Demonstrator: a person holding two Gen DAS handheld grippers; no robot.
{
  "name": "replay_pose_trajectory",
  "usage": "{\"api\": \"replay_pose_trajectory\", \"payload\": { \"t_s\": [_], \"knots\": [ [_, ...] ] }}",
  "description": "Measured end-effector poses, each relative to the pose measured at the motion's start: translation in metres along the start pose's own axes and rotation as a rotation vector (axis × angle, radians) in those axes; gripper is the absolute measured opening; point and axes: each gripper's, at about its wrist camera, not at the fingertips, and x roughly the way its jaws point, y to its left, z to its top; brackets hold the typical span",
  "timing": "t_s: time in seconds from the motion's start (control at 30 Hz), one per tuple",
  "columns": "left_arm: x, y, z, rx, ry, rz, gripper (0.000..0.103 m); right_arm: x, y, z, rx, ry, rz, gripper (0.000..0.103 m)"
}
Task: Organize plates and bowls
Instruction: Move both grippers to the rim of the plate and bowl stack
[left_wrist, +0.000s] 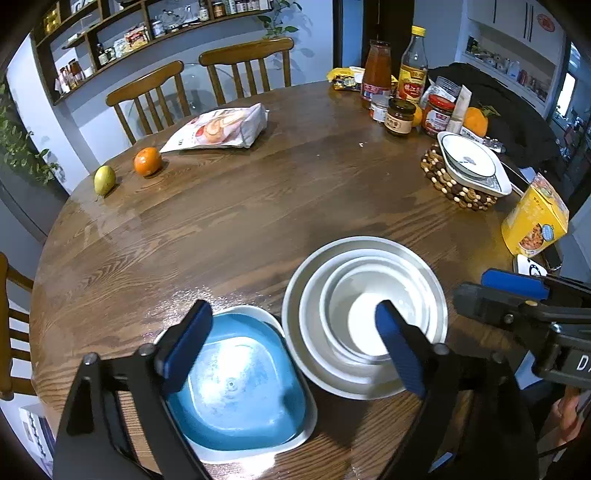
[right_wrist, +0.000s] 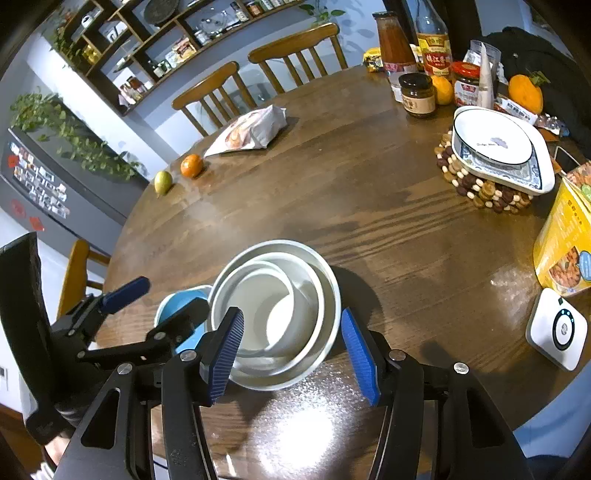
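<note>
Nested white round bowls (right_wrist: 275, 314), 3 by our count, sit at the near edge of the round wooden table (right_wrist: 369, 206), touching a blue square dish (left_wrist: 236, 380) stacked on a white square plate (left_wrist: 295, 443). Our left gripper (left_wrist: 295, 347) hangs spread wide above both stacks. Our right gripper (right_wrist: 291, 354) is parted around the bowls' near rim, pads clear of it.

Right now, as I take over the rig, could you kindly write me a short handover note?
Left gripper: open, empty, over the blue square dish, which sits in a white square plate.
Right gripper: open, empty, jaws flanking the stack of nested white round bowls.
Done: both stacks stand side by side at the near edge of the round wooden table.
Left: white dark-rimmed bowl in its patterned dish on the beaded trivet, possibly still to gather.
</note>
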Motion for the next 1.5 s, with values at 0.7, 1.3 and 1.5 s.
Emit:
{"api": "replay_pose_trajectory", "payload": {
  "t_s": [0.7, 1.3, 1.5],
  "knots": [
    [0.02, 0.044, -0.008, -0.144, 0.101, -0.023, 0.093, 0.005, -0.019, -0.004, 0.028, 0.013, -0.088, 0.056],
    [0.051, 0.063, 0.0, -0.222, 0.211, -0.063, 0.091, 0.041, -0.056, -0.004, 0.16, 0.104, -0.044, 0.056],
    [0.059, 0.069, -0.001, -0.245, 0.245, -0.076, 0.091, 0.042, -0.062, -0.005, 0.2, 0.119, -0.013, 0.056]
  ]
}}
